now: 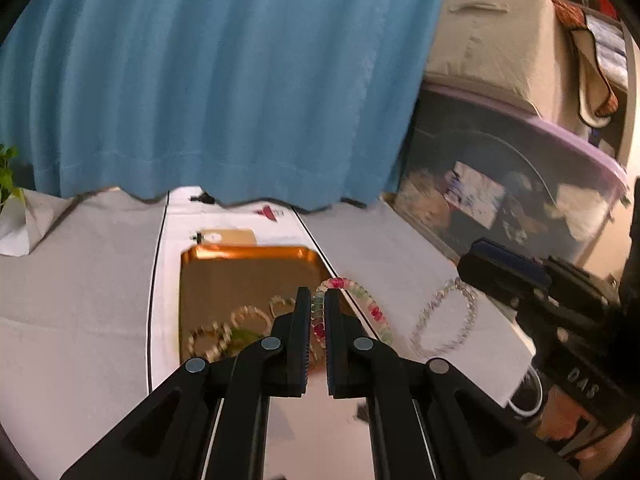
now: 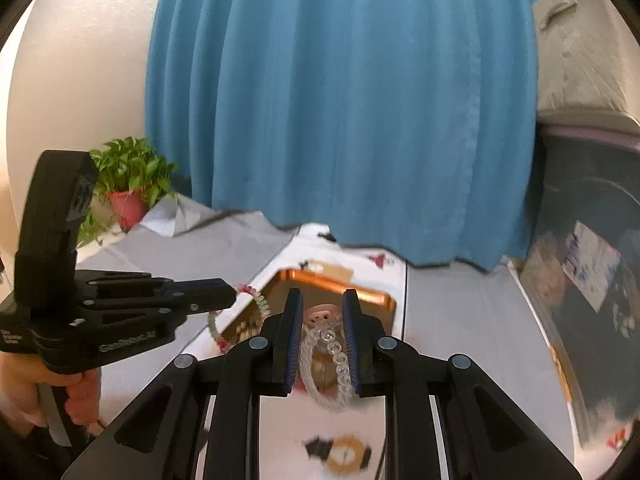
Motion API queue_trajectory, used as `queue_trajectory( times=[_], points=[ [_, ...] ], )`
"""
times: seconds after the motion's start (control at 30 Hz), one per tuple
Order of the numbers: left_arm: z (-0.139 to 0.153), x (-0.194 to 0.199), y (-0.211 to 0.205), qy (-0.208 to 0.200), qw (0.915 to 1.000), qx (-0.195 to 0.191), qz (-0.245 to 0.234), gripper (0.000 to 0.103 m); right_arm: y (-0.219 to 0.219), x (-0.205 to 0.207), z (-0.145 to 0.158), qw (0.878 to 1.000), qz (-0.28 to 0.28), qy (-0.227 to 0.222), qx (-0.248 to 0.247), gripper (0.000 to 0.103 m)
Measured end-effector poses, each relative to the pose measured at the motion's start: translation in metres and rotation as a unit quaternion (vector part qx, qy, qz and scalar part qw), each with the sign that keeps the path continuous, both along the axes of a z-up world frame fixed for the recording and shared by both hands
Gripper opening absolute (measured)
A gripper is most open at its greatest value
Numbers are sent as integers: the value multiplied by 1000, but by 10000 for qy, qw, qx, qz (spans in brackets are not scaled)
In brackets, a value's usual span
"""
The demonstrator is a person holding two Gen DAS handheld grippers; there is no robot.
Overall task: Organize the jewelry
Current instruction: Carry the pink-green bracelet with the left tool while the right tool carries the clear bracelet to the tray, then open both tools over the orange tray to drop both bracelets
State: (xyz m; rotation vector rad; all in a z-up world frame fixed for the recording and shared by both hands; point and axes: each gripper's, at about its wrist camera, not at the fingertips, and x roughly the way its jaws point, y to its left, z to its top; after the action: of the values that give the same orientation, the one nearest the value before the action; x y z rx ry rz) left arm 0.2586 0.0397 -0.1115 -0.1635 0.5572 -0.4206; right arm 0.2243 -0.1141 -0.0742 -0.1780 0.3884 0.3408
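My left gripper (image 1: 318,312) is closed on the coloured bead bracelet (image 1: 372,310), held above the right edge of the gold tray (image 1: 240,276). My right gripper (image 2: 322,320) clamps the clear bead bracelet (image 2: 336,354) above the tray's near edge. Gold bangles (image 1: 224,332) lie inside it.

Open grey tabletop (image 1: 80,280) lies left of the copper tray (image 1: 240,272). The blue curtain (image 1: 240,80) walls off the far edge, a storage bin (image 1: 500,184) blocks the right, and a potted plant (image 2: 130,184) crowds the far-left corner.
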Motion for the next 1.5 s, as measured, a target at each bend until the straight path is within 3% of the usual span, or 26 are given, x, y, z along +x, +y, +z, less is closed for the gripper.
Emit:
queue_trajectory(
  times=[0.13,0.27,0.4,0.5,0.67,0.77,0.9,1.13,1.2,1.23,1.27,1.33,1.5],
  points=[
    [1,23,8,-151,9997,-148,110,4,11,20,-5,9998,45,-94,143,21],
    [-2,40,7,-352,9992,91,173,4,18,48,-18,9997,107,-73,190,21],
    [-12,64,11,-294,9991,-46,287,4,23,79,-30,9997,178,-35,190,21],
    [-24,82,17,-378,9978,102,529,4,23,104,-40,9996,171,11,236,21],
    [-61,119,35,105,9971,-42,747,4,21,139,-69,9990,187,203,357,21],
    [-91,142,38,467,9946,283,886,4,21,167,-98,9975,45,570,409,21],
    [-126,163,45,1024,9897,299,959,4,9,199,-141,9925,-267,1109,437,21],
    [-156,174,35,1527,9807,756,961,5,-6,215,-164,9865,-430,1497,504,22],
    [-159,174,32,1645,9788,796,929,15,-10,218,-168,9837,-391,1639,625,25],
    [-160,174,33,1673,9784,767,941,30,-10,217,-168,9829,-393,1671,667,38],
    [-159,172,33,1694,9785,702,941,41,-12,216,-168,9816,-432,1717,711,61],
    [-151,162,33,1700,9792,574,948,54,-12,207,-163,9822,-415,1673,744,76],
    [-110,123,28,1405,9832,735,908,74,-11,160,-149,9864,-478,1508,454,76]
  ],
)
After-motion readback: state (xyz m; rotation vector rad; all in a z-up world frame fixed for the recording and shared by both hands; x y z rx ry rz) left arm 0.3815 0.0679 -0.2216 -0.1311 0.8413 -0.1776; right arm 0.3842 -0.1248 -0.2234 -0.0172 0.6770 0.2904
